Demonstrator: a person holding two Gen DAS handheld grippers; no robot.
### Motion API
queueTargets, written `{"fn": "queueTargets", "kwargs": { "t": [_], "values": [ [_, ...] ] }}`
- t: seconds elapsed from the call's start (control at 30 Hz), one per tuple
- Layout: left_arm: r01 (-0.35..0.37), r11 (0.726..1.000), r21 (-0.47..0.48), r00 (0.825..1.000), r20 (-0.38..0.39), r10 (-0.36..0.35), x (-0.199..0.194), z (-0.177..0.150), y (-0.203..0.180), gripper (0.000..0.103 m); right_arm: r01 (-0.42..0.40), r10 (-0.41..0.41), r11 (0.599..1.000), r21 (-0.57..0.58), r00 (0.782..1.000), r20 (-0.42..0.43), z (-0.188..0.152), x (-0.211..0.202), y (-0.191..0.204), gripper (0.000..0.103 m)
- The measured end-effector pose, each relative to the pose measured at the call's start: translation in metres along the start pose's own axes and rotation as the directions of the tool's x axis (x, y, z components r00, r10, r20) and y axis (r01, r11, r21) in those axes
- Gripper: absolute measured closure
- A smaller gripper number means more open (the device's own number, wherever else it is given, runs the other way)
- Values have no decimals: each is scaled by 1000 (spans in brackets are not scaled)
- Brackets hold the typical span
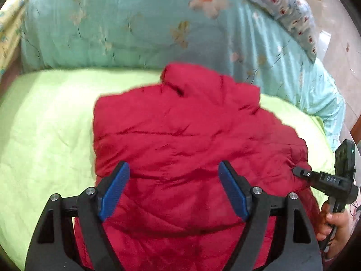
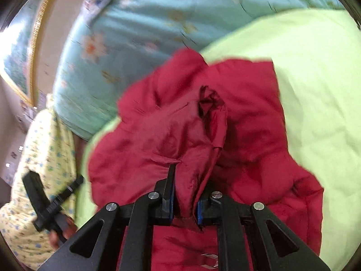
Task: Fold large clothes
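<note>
Right now the red padded jacket (image 1: pixel 194 135) lies crumpled on the green sheet (image 1: pixel 45 124), with the blue flowered quilt (image 1: pixel 112 27) bunched along the sheet's far side. The right gripper (image 2: pixel 186 203) is clamped on a pinched ridge of the jacket's fabric, which stands up between its blue pads (image 2: pixel 199 212); seen from the left wrist, that gripper meets the jacket at the garment's right edge. The left gripper (image 1: pixel 173 189) hangs over the jacket's near part with its jaws spread wide and nothing between them.

Judging by this, the step in hand is getting a second hold so the jacket can be lifted and laid out. It would go best if the left gripper takes a matching edge on the jacket's opposite side, biting deep enough into the puffy layers that the slick cloth does not slip. Both holds should then rise together, level, keeping the garment over the sheet and short of the quilt.
</note>
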State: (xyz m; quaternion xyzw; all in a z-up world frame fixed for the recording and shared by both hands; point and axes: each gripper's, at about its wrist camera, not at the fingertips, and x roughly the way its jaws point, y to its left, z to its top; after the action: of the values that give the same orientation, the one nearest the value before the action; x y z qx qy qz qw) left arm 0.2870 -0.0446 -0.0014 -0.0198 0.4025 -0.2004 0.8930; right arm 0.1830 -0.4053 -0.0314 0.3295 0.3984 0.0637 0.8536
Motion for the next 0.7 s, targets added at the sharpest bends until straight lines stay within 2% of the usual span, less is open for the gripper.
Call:
{"fn": "queueTargets", "kwargs": {
  "t": [0.1,0.17,0.27,0.3,0.4,0.5,0.53,0.57,0.63,0.7],
  "values": [
    [-53,998,42,996,-64,55,27,-8,4,22,16,-16,1000,15,999,-36,-5,16,-11,87],
    [-75,996,57,994,-76,79,36,-15,7,22,23,-23,1000,21,999,-34,-4,13,-11,82],
    [-77,996,45,994,-77,80,40,-23,11,21,99,-98,994,-37,995,37,-3,-8,8,72],
    [-79,996,45,994,-76,82,41,-23,11,21,159,-150,983,-91,983,106,-4,-21,23,72],
    [-99,993,59,992,-76,103,43,-25,8,21,270,-217,939,-212,945,244,-11,-40,60,70],
    [-109,991,74,991,-70,114,45,-26,5,21,301,-225,907,-295,938,264,-15,-32,84,62],
    [-110,991,75,991,-69,115,44,-26,6,21,336,-255,890,-308,927,275,-16,-29,89,62],
    [-109,991,75,991,-68,114,45,-26,6,21,358,-272,884,-300,917,292,-16,-29,90,62],
    [-109,991,77,991,-68,114,46,-26,6,21,364,-280,901,-237,904,325,-13,-41,86,62],
    [-111,990,85,991,-66,117,46,-27,6,21,383,-292,908,-172,871,396,-12,-64,82,62]
  ]
}}
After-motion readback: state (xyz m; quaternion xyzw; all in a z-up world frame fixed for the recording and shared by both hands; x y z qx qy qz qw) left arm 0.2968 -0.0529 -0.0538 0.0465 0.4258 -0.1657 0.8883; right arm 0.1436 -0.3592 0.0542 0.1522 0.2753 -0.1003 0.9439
